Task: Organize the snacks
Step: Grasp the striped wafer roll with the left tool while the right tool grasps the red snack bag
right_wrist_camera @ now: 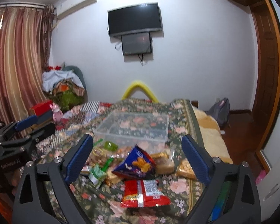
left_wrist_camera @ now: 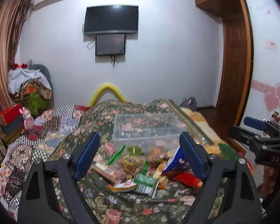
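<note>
A heap of snack packets lies on the floral bedspread [left_wrist_camera: 106, 205] in front of a clear plastic box [left_wrist_camera: 145, 128] [right_wrist_camera: 134, 127]. In it are a blue chip bag [right_wrist_camera: 135, 165] [left_wrist_camera: 175, 158], a red packet [right_wrist_camera: 143, 192] [left_wrist_camera: 188, 179], a green-and-white packet [left_wrist_camera: 145, 182] [right_wrist_camera: 97, 173] and a golden packet [right_wrist_camera: 184, 169]. My left gripper [left_wrist_camera: 140, 151] hangs open above the heap, nothing between its blue pads. My right gripper [right_wrist_camera: 136, 157] is open too, over the blue bag and red packet, holding nothing. Each gripper shows at the side of the other's view.
The box stands empty on the bed beyond the heap. A patterned quilt [left_wrist_camera: 46, 130] covers the bed's left side, with a pink toy [left_wrist_camera: 28, 119] and boxes at its edge. A yellow blanket [right_wrist_camera: 211, 130] lies along the right edge, wooden floor and a wardrobe beyond.
</note>
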